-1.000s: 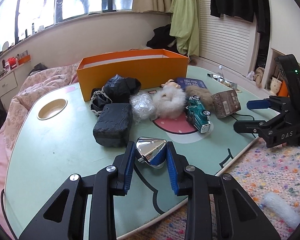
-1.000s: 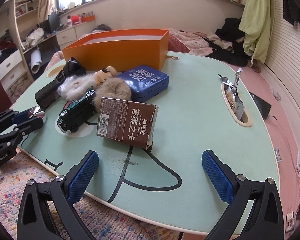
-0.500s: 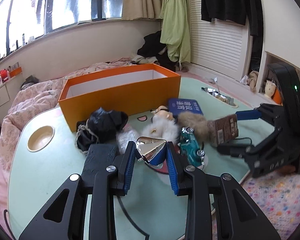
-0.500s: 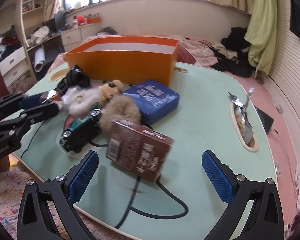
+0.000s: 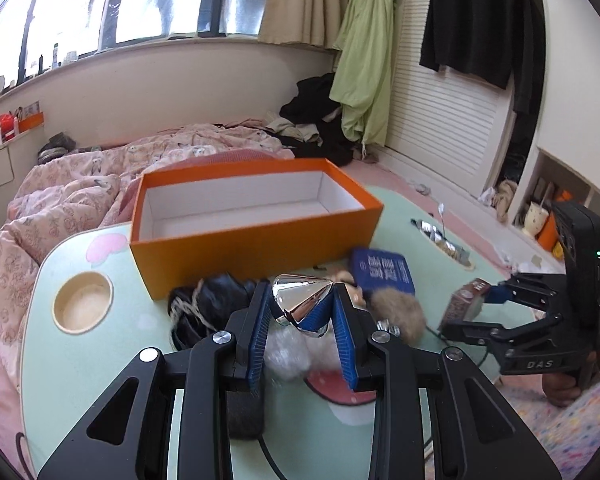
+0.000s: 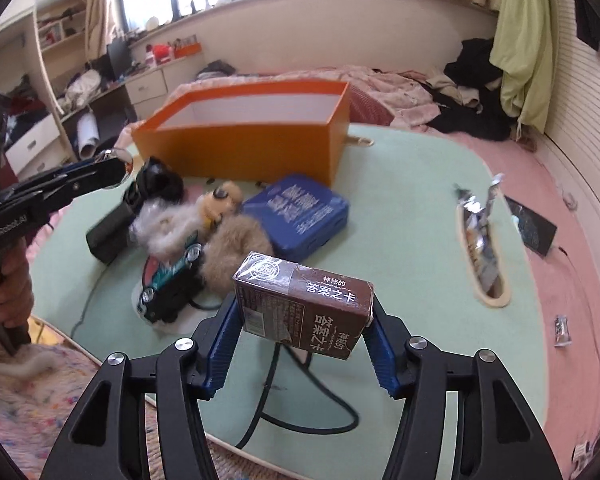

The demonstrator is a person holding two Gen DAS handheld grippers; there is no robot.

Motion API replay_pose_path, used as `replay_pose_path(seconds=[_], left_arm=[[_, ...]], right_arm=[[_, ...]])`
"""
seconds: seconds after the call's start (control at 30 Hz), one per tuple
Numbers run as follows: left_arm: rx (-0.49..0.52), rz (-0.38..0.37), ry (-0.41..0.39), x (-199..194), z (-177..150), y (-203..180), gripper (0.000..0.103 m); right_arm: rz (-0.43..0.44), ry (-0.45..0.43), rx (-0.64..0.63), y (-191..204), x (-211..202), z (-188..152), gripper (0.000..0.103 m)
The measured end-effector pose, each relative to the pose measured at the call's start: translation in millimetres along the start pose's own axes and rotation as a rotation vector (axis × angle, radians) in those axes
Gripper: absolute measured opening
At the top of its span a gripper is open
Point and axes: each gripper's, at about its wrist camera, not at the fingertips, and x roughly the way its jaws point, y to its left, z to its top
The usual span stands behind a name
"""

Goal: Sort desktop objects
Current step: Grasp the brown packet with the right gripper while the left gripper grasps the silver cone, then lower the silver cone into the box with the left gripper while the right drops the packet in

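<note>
The left hand-held gripper [image 5: 303, 322] is pinching a shiny chrome cone [image 5: 302, 300] between its blue pads, lifted clear of the worktop [image 5: 100, 360], with the cone's tip pointing back toward the camera. Ahead of it and a little beyond stands the orange box [image 5: 256, 236], open at the top, its white inside bare as far as can be seen.

The right hand-held gripper [image 6: 300, 334] has a brown carton [image 6: 304, 308] between its pads; the jaws are closing and both pads already sit against the carton's ends. The carton is up off the worktop, tilted slightly, white Chinese print on its top face.

Under and between the two grippers the rest lies in a huddle on the pale green worktop: a blue tin [image 6: 300, 212] nearest the box, a tan fur ball [image 6: 236, 256] touching it, a green toy car [image 6: 172, 284] beside that, a white fluffy toy [image 6: 168, 224], a black case [image 6: 108, 236] and a black bundle [image 5: 216, 296].

A foil wrapper [image 6: 478, 216] sticks out of a slot near the worktop's right edge, well apart from the pile.
</note>
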Motion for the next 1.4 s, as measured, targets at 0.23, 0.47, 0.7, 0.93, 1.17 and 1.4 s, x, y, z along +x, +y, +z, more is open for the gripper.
replay_pose_path(seconds=[0.23, 0.47, 0.7, 0.93, 1.17, 1.4], left_arm=[[-0.034, 0.014, -0.026, 0, 31, 18, 0.032], [-0.080, 0.041, -0.023, 21, 59, 46, 0.032], [-0.106, 0.053, 0.000, 47, 72, 66, 0.032], [-0.125, 0.064, 0.007, 63, 83, 82, 0.032], [-0.156, 0.029, 0.007, 81, 96, 84, 0.036], [-0.228, 0.002, 0.006, 78, 87, 86, 0.068]], right_arm=[[-0.023, -0.077, -0.003, -6, -7, 54, 0.058], [-0.019, -0.121, -0.008, -14, 12, 108, 0.058], [0.036, -0.143, 0.022, -10, 37, 143, 0.058], [0.070, -0.130, 0.013, 2, 64, 162, 0.058], [0.094, -0.137, 0.048, 9, 80, 172, 0.070], [0.085, -0.144, 0.104, 6, 70, 154, 0.086]])
